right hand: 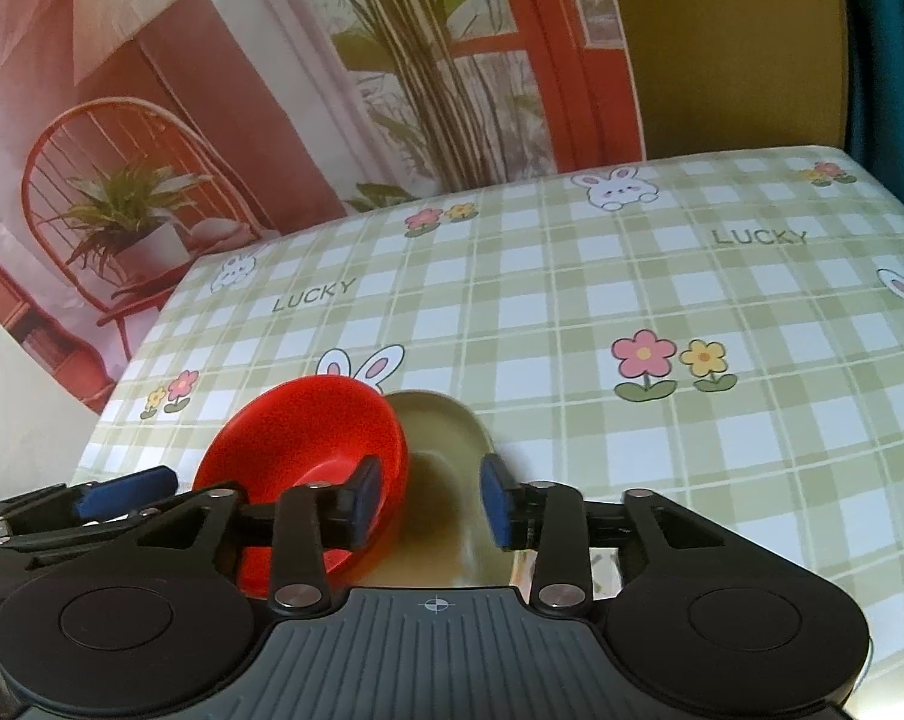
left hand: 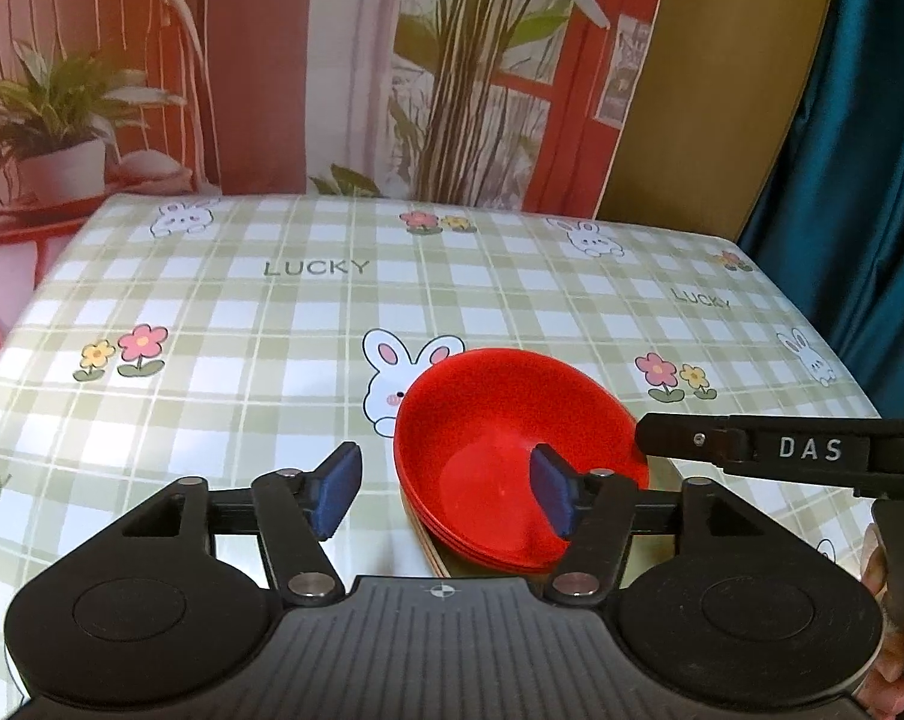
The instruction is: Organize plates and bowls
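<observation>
A stack of red bowls [left hand: 499,450] sits on a pale plate whose edge [left hand: 431,546] shows beneath it. My left gripper [left hand: 446,489] is open, its right pad inside the top bowl and its left pad outside the rim. In the right wrist view the red bowls [right hand: 308,450] rest on the left part of a beige plate [right hand: 446,438]. My right gripper [right hand: 431,504] is open, its left pad over the bowl's right rim and its right pad over the plate. The right gripper's arm [left hand: 781,450] shows at the right of the left wrist view.
The table [left hand: 308,312] wears a green checked cloth with rabbits, flowers and "LUCKY" print. A printed backdrop [left hand: 272,60] with a chair and plants hangs behind it. A teal curtain [left hand: 871,180] hangs at the right. The left gripper [right hand: 122,492] shows low left in the right wrist view.
</observation>
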{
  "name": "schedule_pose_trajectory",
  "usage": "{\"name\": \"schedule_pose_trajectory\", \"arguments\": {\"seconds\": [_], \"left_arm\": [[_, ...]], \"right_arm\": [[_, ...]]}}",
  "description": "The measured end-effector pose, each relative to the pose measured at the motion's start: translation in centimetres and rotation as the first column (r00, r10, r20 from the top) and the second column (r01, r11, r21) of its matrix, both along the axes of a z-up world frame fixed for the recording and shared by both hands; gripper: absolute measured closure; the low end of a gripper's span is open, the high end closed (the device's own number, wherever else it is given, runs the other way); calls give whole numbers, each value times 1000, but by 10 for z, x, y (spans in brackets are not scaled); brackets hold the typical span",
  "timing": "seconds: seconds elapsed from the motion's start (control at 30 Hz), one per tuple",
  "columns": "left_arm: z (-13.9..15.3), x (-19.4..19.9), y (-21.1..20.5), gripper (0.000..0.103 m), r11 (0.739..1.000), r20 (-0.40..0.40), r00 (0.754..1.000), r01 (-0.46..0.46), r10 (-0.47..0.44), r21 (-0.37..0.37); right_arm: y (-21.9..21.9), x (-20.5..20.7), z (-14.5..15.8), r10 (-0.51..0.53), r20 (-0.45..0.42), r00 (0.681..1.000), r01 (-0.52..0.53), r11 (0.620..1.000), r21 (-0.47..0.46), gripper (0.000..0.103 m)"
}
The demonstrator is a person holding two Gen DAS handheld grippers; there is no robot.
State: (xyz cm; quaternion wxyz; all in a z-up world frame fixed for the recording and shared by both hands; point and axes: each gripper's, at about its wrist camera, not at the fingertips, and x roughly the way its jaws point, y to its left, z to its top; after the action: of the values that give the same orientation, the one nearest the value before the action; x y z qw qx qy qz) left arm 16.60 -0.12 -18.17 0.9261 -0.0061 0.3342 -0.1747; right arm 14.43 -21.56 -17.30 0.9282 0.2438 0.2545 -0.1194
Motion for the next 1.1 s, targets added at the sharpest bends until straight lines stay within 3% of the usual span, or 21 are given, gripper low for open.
{"name": "schedule_pose_trajectory", "arguments": {"seconds": [0.07, 0.2, 0.4, 0.6, 0.9, 0.93, 1.1], "left_arm": [[2, -3, -1, 36, 1000, 27, 1000, 8, -8, -4], [7, -9, -2, 28, 1000, 56, 998, -15, 14, 7], [10, -16, -5, 26, 992, 107, 990, -100, 92, 75], [13, -18, -2, 26, 986, 123, 983, -144, 134, 81], [18, -22, 1, 26, 977, 147, 974, -186, 170, 106], [20, -23, 1, 26, 967, 291, 935, -239, 205, 86], [39, -34, 2, 26, 962, 339, 916, -258, 215, 85]], "right_arm": [[-2, -5, 2, -3, 16, 1000, 3, 1000, 2, 40], [-3, -12, 4, -5, 21, 1000, 5, 1000, -9, 28], [-3, -19, 6, -5, 20, 1000, 6, 1000, -30, 6], [1, -21, 9, 2, 11, 1000, -1, 997, -71, 0], [4, -25, 17, -3, 24, 1000, 6, 996, -94, 0], [5, -26, 20, -5, 30, 1000, 8, 995, -102, 0], [9, -37, 44, -6, 74, 997, 18, 986, -168, 0]]}}
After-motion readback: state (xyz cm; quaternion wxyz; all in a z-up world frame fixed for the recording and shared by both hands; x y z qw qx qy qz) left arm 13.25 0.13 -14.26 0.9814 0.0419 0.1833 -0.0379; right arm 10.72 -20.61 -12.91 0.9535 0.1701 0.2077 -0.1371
